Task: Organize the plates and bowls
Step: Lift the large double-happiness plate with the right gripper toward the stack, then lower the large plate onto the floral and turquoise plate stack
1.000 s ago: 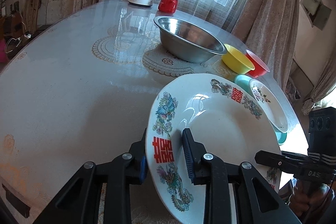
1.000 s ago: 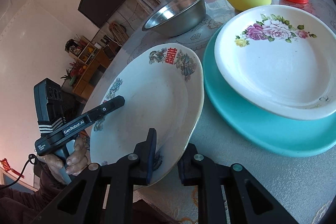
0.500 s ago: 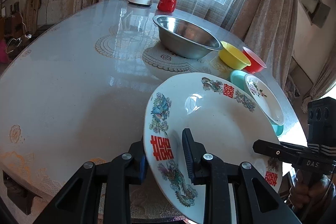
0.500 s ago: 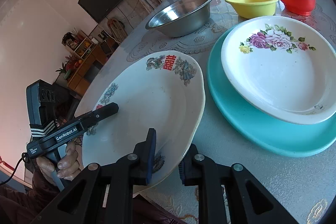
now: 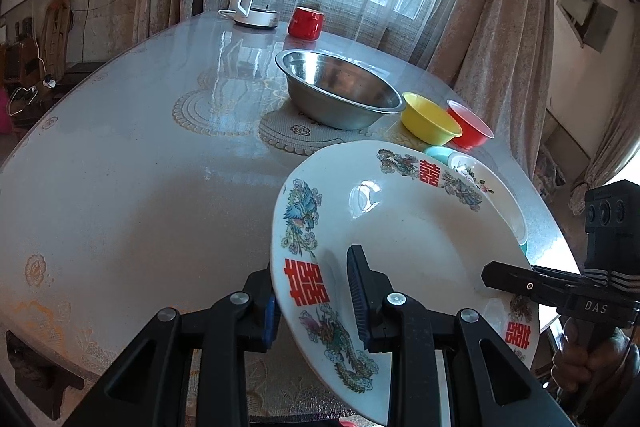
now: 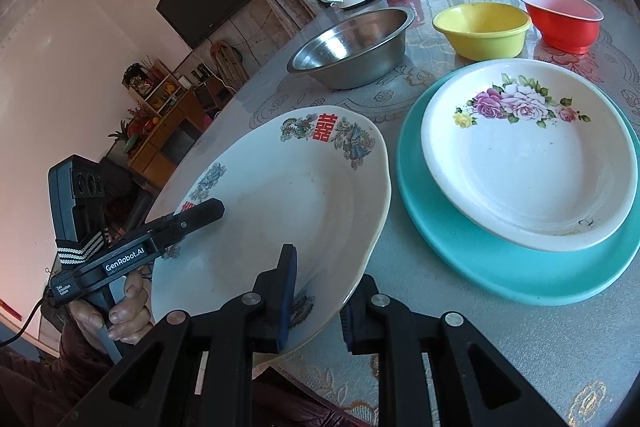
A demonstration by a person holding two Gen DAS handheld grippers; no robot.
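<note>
both grippers clamp the same large white oval plate with red double-happiness characters and dragon-and-phoenix print (image 5: 404,239), which is held tilted at the near edge of the round grey table with lace-pattern covering (image 5: 120,163). the left gripper (image 5: 316,299) has its jaws narrowed onto the plate's left rim, one finger under the rim and one on the upper face; the right gripper (image 6: 316,299) pinches the opposite rim the same way, jaws narrow with the rim between them. whether the plate's far edge touches the table cannot be told. just to the right of it lies a white plate with pink and purple roses (image 6: 528,155), stacked on a larger turquoise plate (image 6: 500,267). farther back stand a yellow plastic bowl (image 6: 482,29) and a red plastic bowl (image 6: 560,19) side by side, with a shiny stainless steel basin (image 6: 352,47) to their left. at the far edge by the window sit a red mug (image 5: 305,23) and a white electric kettle (image 5: 256,5).
</note>
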